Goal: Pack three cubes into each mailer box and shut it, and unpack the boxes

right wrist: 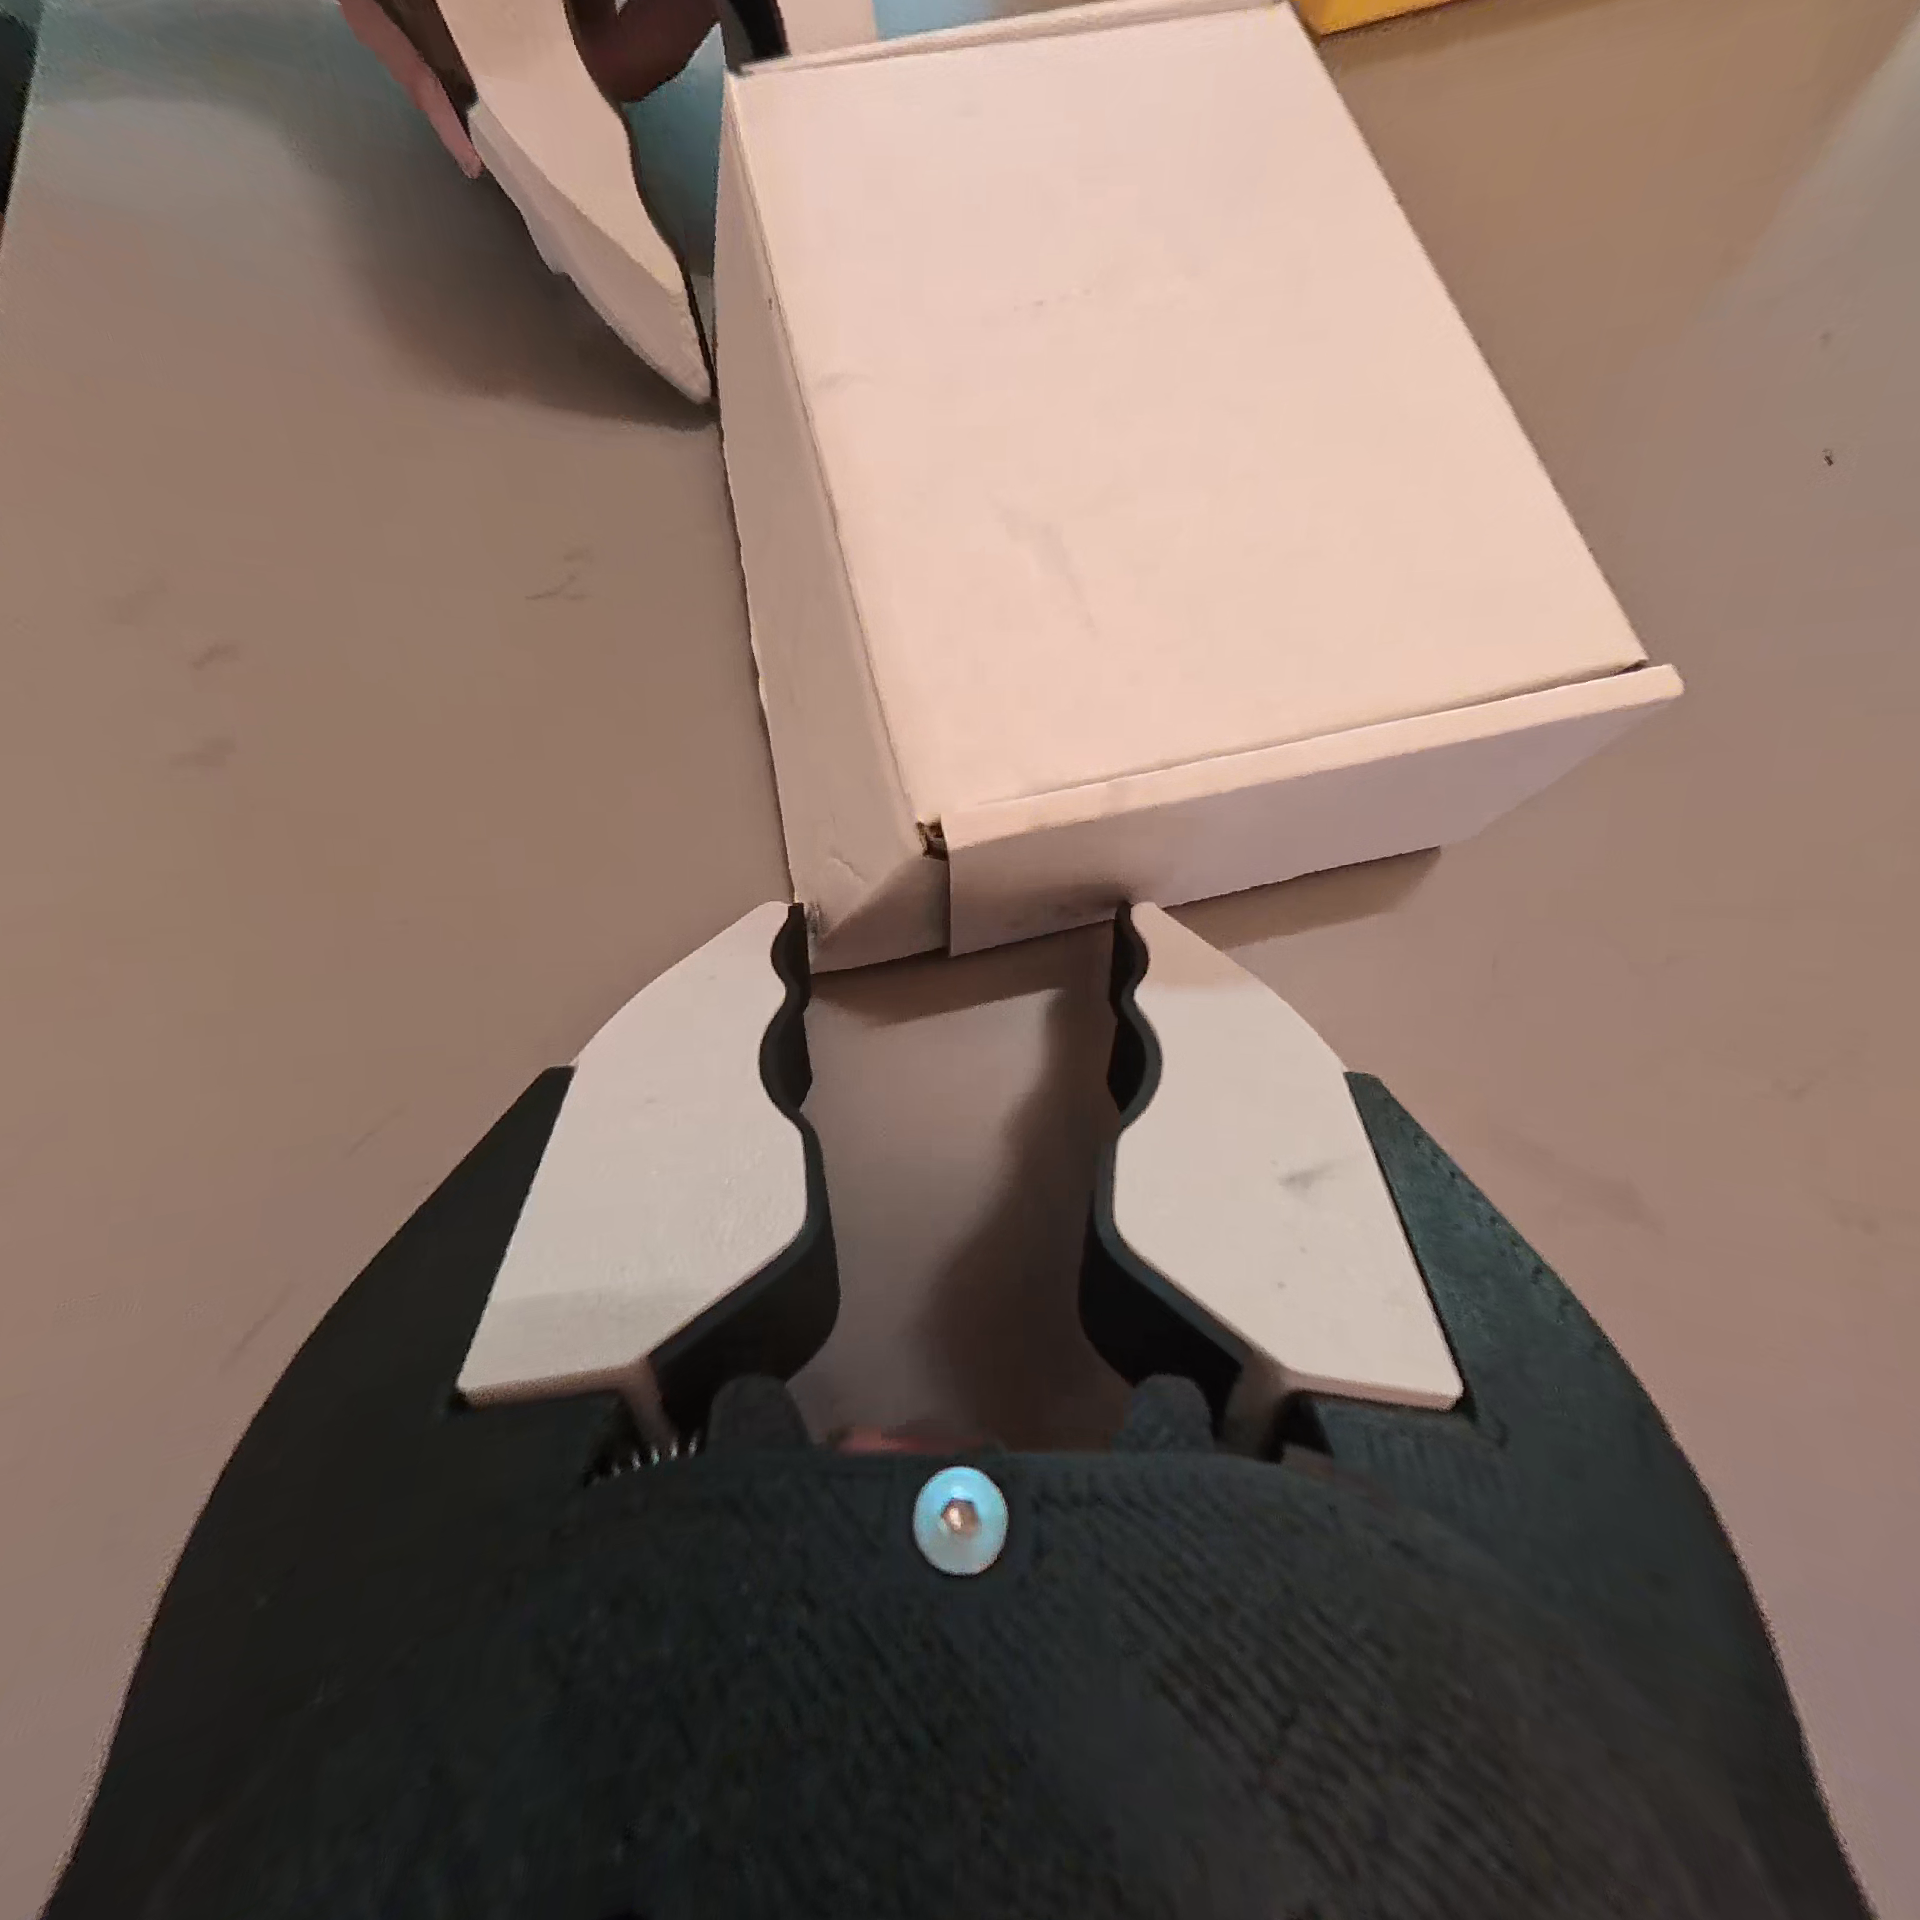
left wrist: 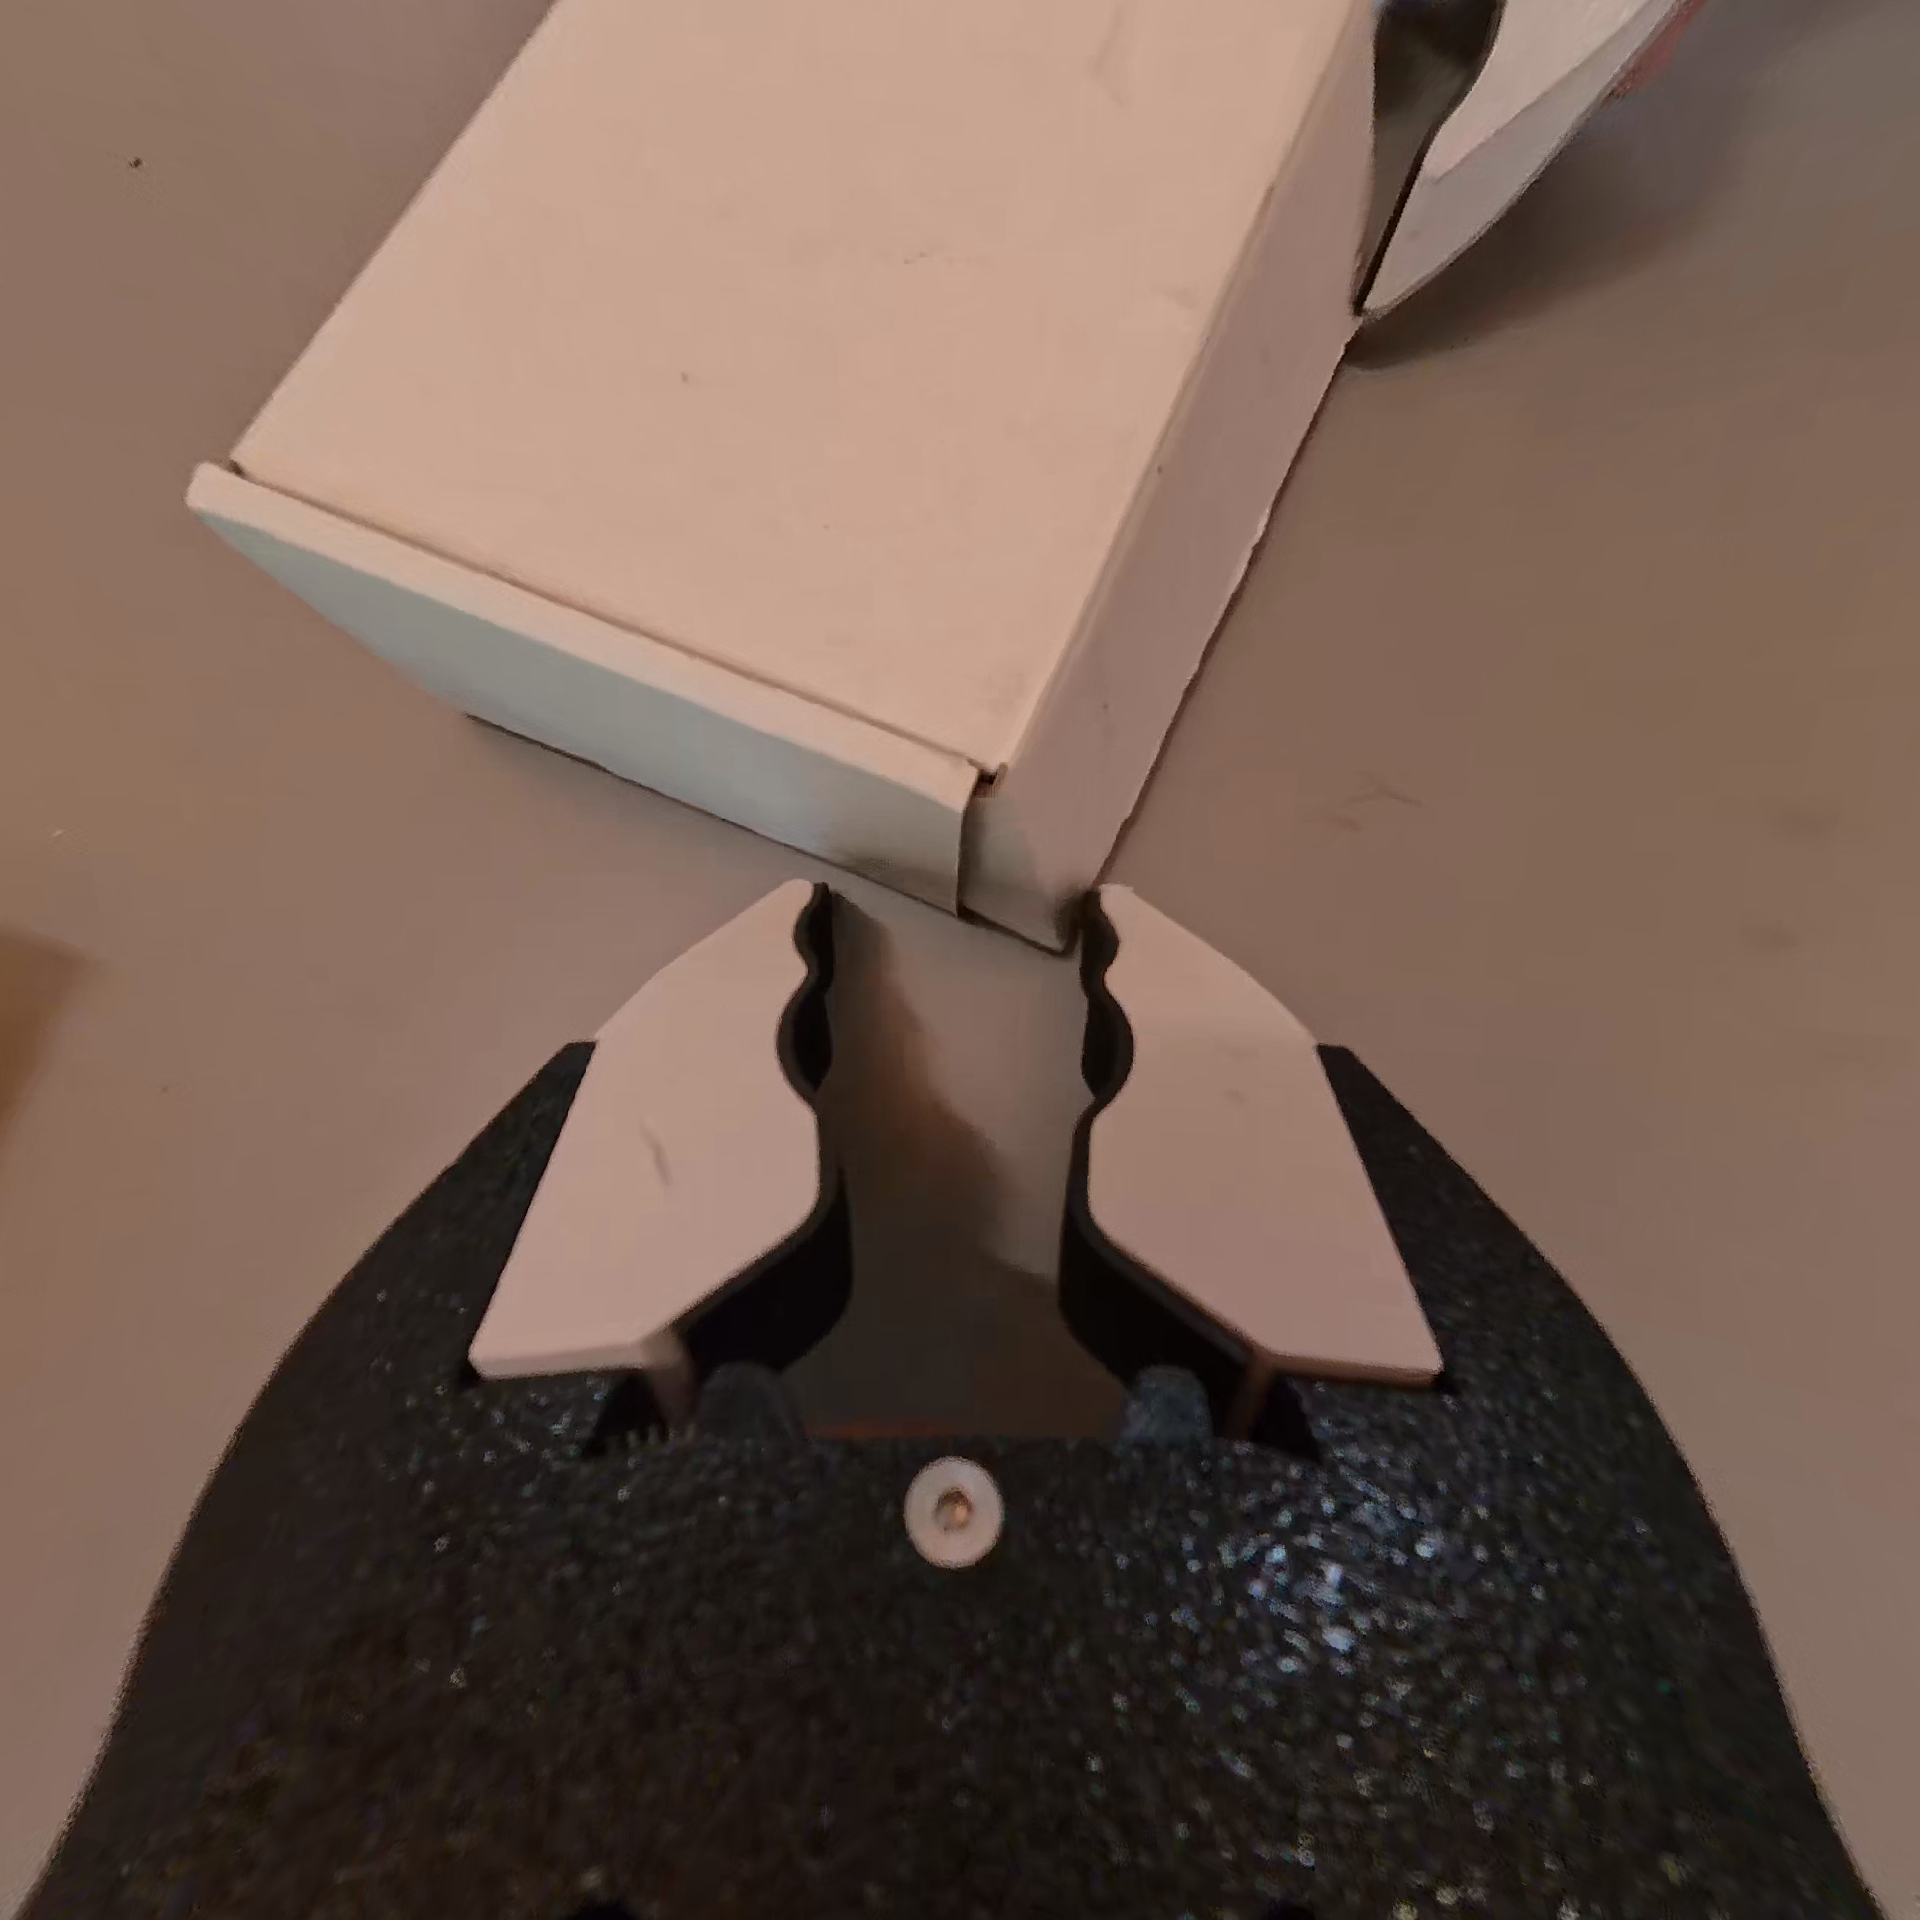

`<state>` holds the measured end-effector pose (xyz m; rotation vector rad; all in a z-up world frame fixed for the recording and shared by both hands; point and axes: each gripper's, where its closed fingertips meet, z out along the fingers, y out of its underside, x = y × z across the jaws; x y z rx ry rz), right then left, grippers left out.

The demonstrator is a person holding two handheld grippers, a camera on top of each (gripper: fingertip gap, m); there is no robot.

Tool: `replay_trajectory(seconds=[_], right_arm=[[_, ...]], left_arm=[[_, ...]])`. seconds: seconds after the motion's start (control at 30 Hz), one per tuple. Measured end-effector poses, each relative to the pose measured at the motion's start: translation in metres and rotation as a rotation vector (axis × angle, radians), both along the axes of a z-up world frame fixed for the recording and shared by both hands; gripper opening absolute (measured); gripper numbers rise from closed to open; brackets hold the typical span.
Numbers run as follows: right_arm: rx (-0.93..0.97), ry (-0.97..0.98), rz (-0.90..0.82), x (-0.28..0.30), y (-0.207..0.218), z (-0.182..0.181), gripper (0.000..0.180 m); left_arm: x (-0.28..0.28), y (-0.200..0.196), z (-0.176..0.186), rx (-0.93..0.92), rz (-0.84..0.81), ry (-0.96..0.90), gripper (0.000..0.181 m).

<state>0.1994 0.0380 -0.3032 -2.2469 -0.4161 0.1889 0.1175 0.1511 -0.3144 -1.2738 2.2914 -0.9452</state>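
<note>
A closed white mailer box (left wrist: 748,416) lies on the tan table, its lid down. My left gripper (left wrist: 956,904) is open, its fingertips at the box's near right corner, which sits just between them. In the right wrist view the same box (right wrist: 1143,436) lies ahead. My right gripper (right wrist: 961,920) is open with its fingertips at the box's near left corner. Each view shows the other gripper's white finger beside the box's far end: the right gripper's finger (left wrist: 1507,156) and the left gripper's finger (right wrist: 603,218). No cubes are in view.
The tan table (left wrist: 1558,831) spreads around the box on all sides. A yellow thing (right wrist: 1361,12) peeks in at the top edge of the right wrist view. A brownish patch (left wrist: 31,1008) shows at the left edge of the left wrist view. My hands' fingertips stand some 15 cm from each other. From my left tips it is roughly 20 cm to the yellow thing (right wrist: 1361,12); from my right, 30 cm.
</note>
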Motion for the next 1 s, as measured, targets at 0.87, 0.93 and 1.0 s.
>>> replay_trajectory(seconds=[0.87, 0.93, 1.0], right_arm=[[0.007, -0.039, 0.001, 0.001, 0.007, -0.001, 0.046], [0.006, -0.051, -0.003, 0.002, 0.008, -0.002, 0.046], [0.004, -0.054, -0.006, 0.002, 0.009, -0.002, 0.046]], left_arm=[[0.005, 0.009, 0.012, 0.002, -0.086, -0.101, 0.038], [0.006, 0.009, 0.011, 0.014, -0.087, -0.106, 0.037], [0.006, 0.01, 0.011, 0.027, -0.087, -0.113, 0.037]])
